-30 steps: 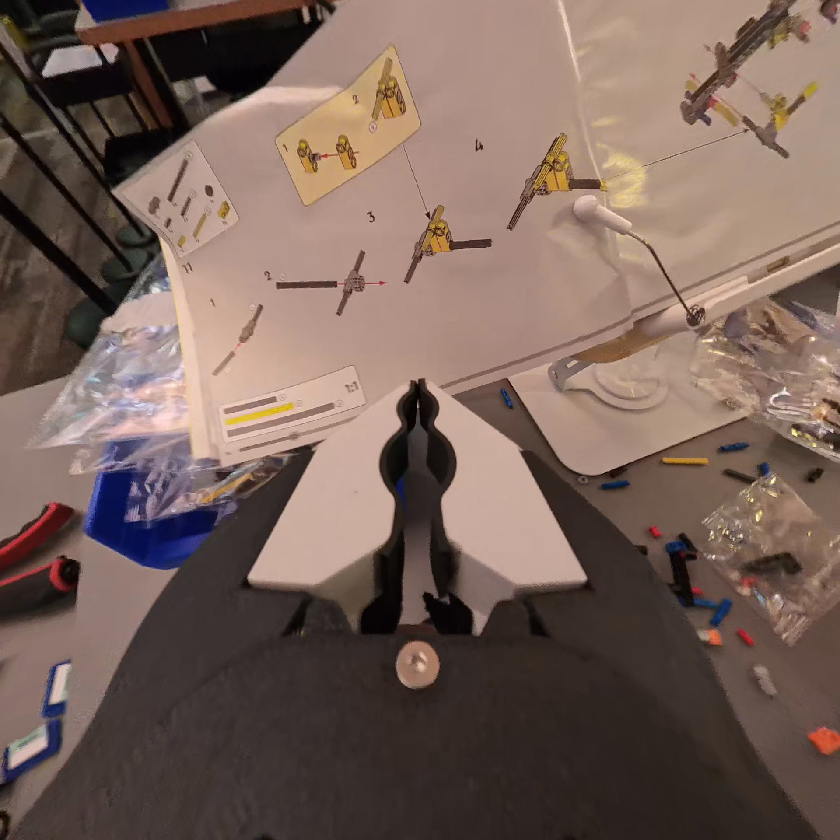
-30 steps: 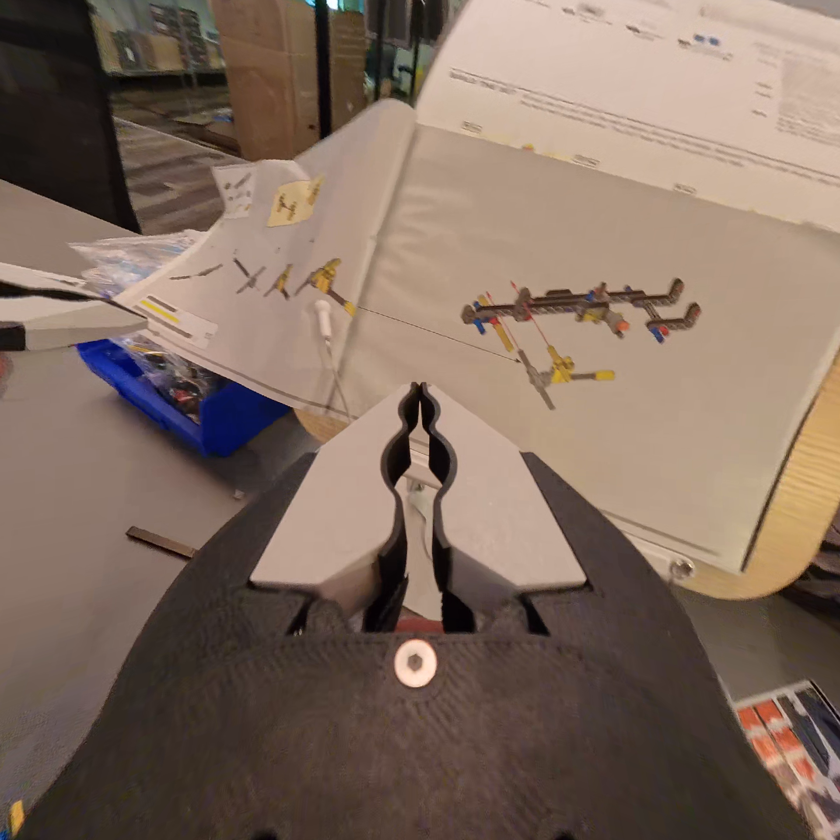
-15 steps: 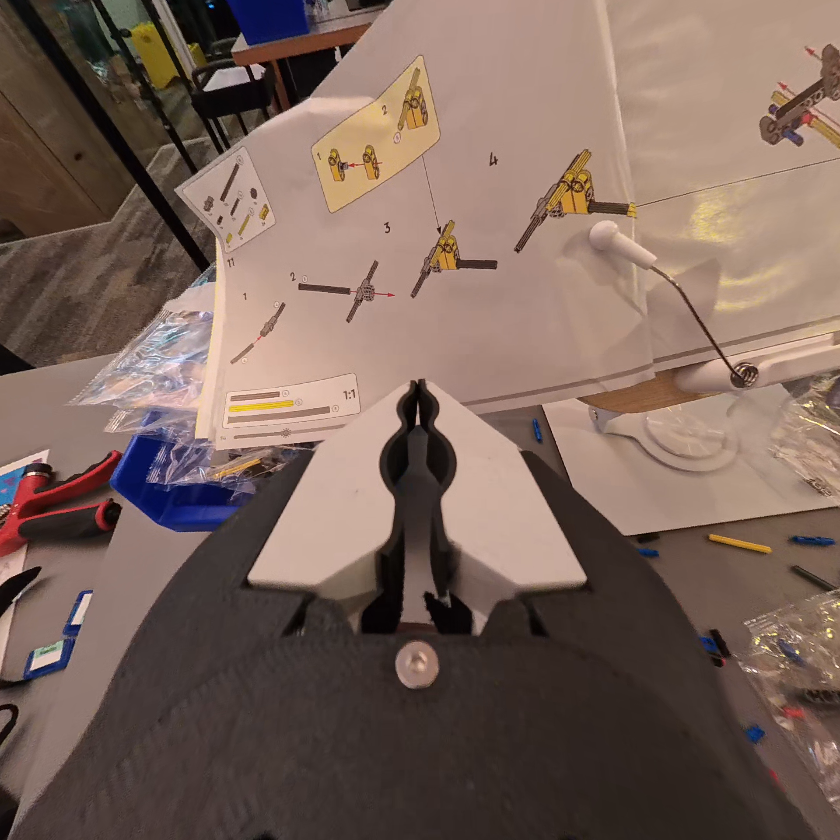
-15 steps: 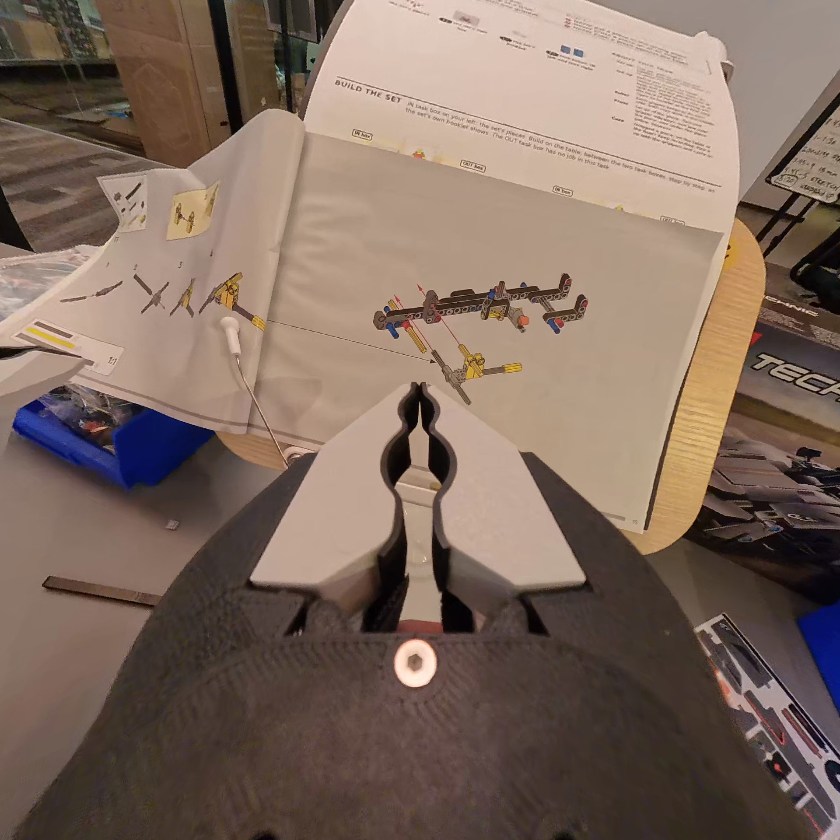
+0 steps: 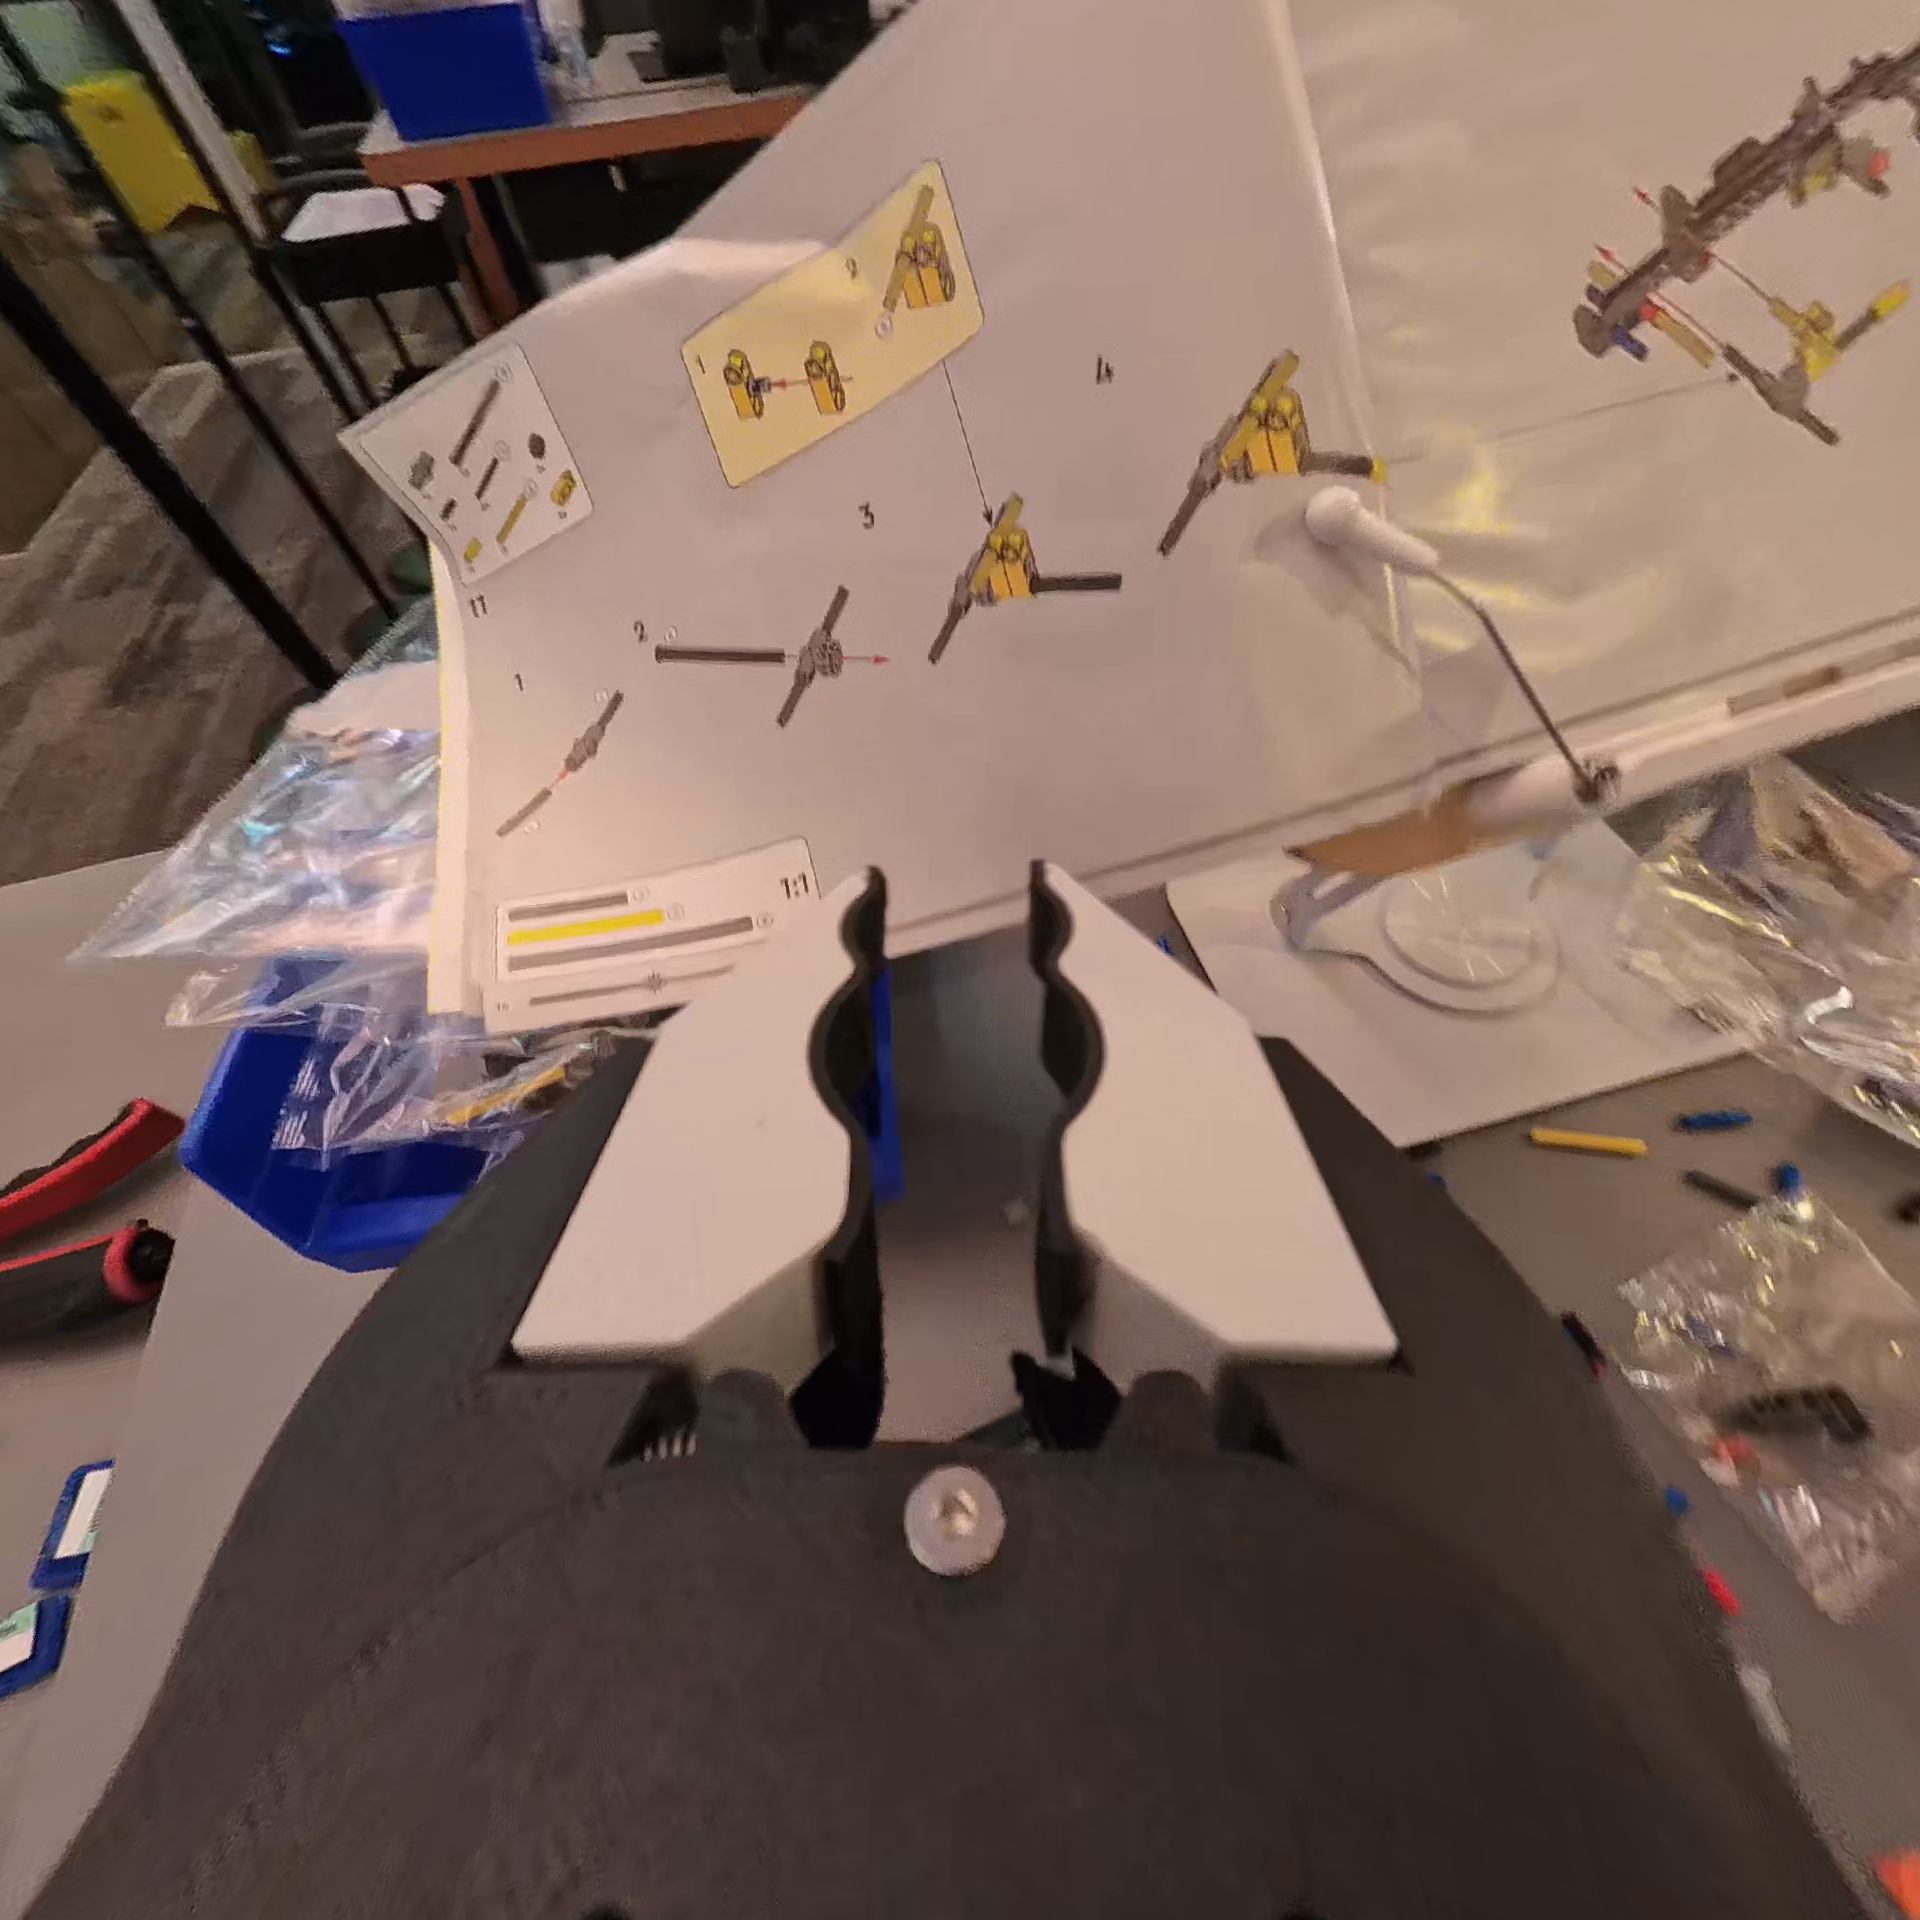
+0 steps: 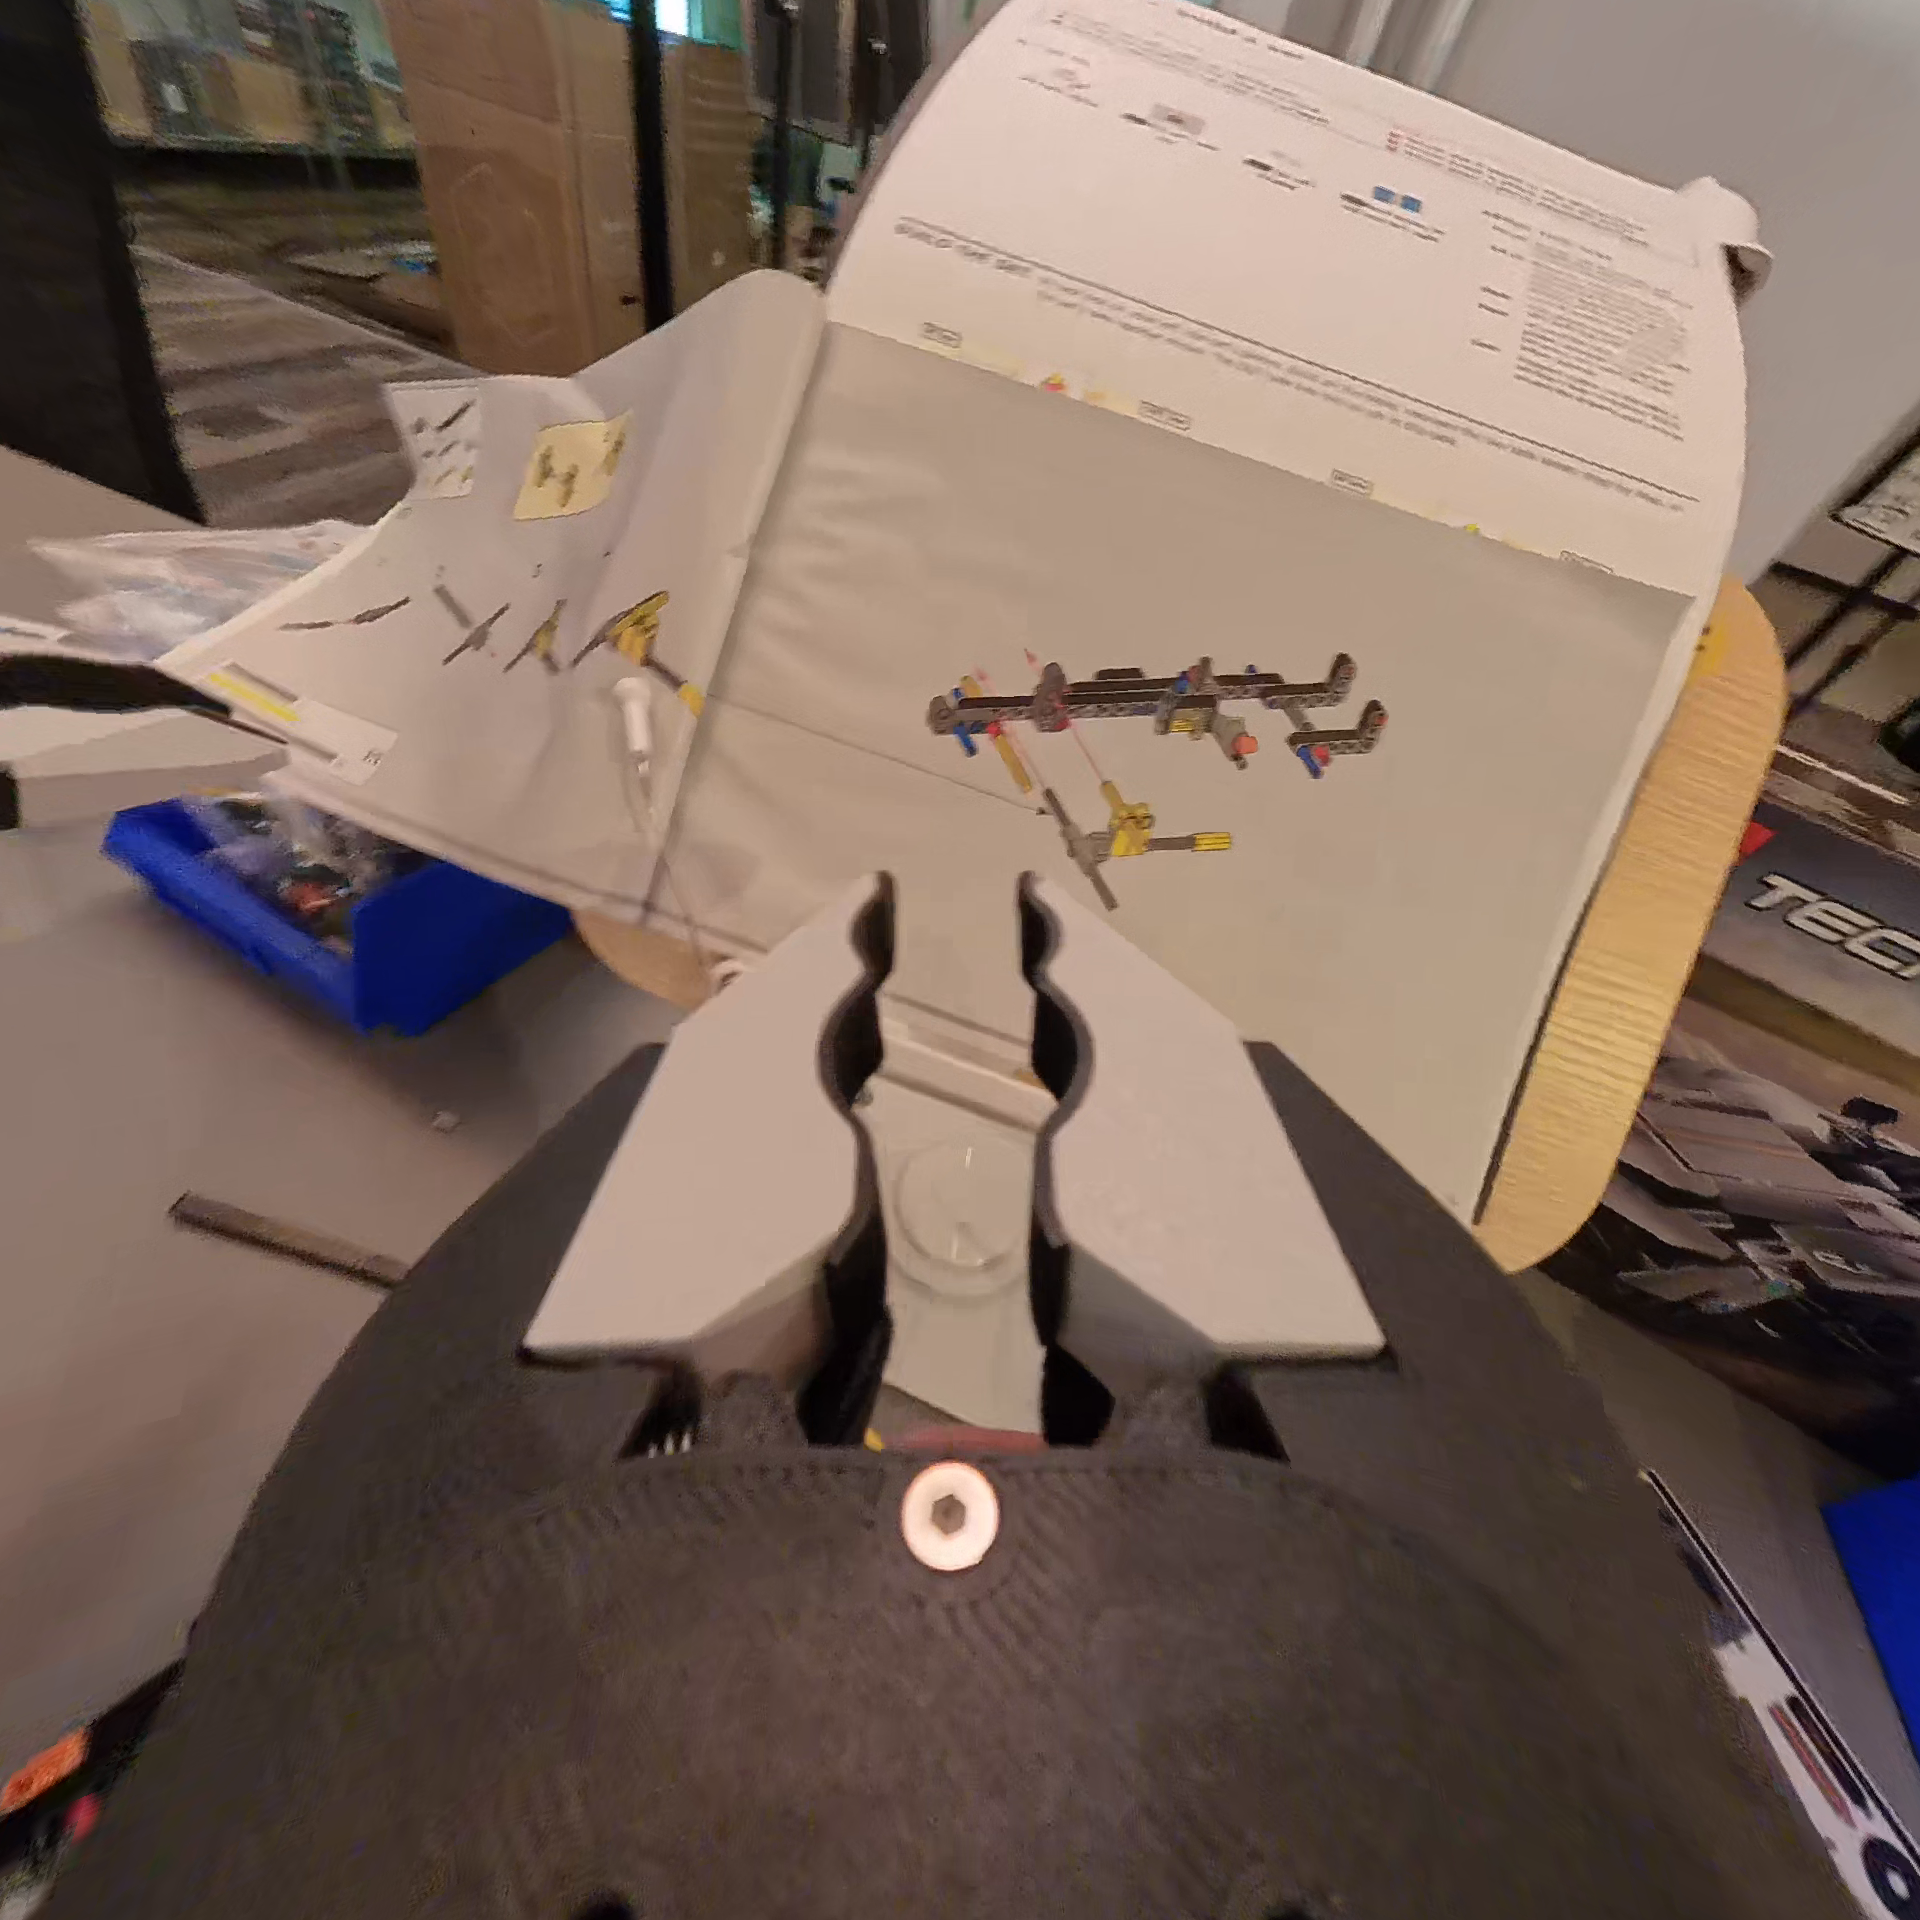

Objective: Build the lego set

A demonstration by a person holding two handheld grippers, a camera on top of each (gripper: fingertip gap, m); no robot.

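The open instruction booklet [image 5: 1039,644] stands on a white book stand [image 5: 1455,935]; it also shows in the right wrist view [image 6: 1143,644]. My left gripper [image 5: 956,894] is open and empty, in front of the booklet's lower edge. My right gripper [image 6: 956,894] is open and empty, facing the booklet's right page. Loose small pieces, among them a yellow axle [image 5: 1588,1141], lie on the grey table [image 5: 1507,1226] at the right. A blue bin [image 5: 312,1174] with bagged parts sits under the left page; it also shows in the right wrist view [image 6: 343,935].
Clear parts bags [image 5: 1787,1392] lie at the right. Red-handled pliers [image 5: 73,1205] lie at the left. A dark flat strip [image 6: 286,1252] lies on the table. The set's box [image 6: 1787,1143] stands to the right of the stand. The left gripper's tip [image 6: 114,696] shows at the left edge. Left tips to right tips: about 20 cm. From the right gripper's tips to the yellow axle [image 5: 1588,1141] is close to 25 cm.
Both grippers have opened from shut. Both views have shifted slightly in front of the booklet.
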